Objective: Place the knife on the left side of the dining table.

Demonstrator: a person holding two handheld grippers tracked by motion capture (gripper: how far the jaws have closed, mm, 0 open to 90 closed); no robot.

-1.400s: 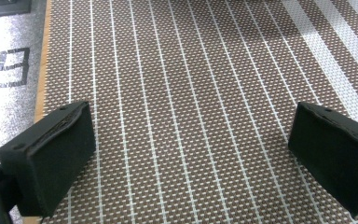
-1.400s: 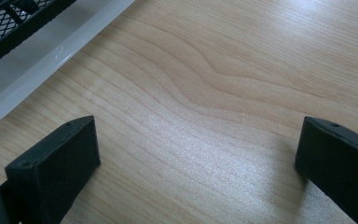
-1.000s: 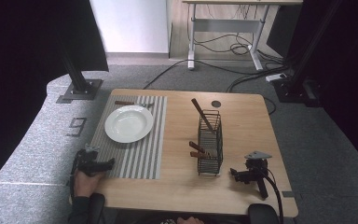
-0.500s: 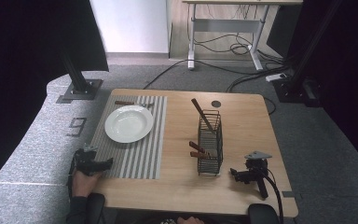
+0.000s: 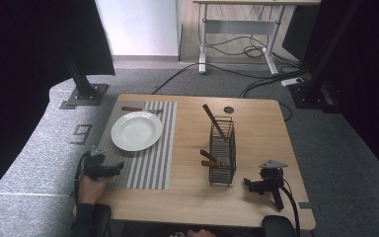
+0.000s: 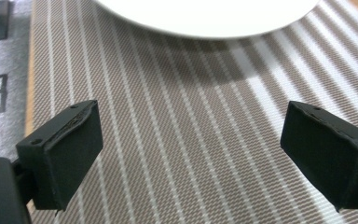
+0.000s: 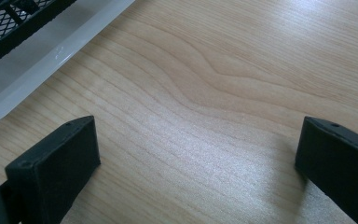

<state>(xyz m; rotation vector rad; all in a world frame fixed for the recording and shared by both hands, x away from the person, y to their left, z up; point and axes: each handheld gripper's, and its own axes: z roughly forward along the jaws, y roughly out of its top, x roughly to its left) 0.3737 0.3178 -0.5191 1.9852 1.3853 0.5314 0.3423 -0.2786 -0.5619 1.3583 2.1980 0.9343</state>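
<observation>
Left tool [image 5: 109, 169] is spread wide with nothing between the jaws, low over the near-left corner of the striped placemat [image 5: 148, 163]; in the left gripper view the mat weave [image 6: 177, 140] runs under the jaws and the white plate [image 6: 209, 16] rim sits just ahead. Right tool [image 5: 249, 185] is also spread wide and empty, low over bare desk [image 7: 223, 93] just right of the black wire caddy [image 5: 223, 148]; the right gripper view catches the caddy's mesh corner [image 7: 9, 23] on a pale base (translucent tray, looks like). The caddy stands mid-desk, right of the mat, holding brown-handled utensils [image 5: 212, 119]: one stands tilted out of the top, and a couple poke through the near left side. One more brown-handled piece [image 5: 133, 108] lies on the mat beyond the plate [image 5: 136, 130]. My read: table-setting job, start or between-picks stage, neither tool committed. Next move probably calls for the right tool to lift, come in over the caddy top and close on the tilted handle, pulling along its lean so it doesn't snag the wire or tip the caddy; the left can brace or wait by the plate.
</observation>
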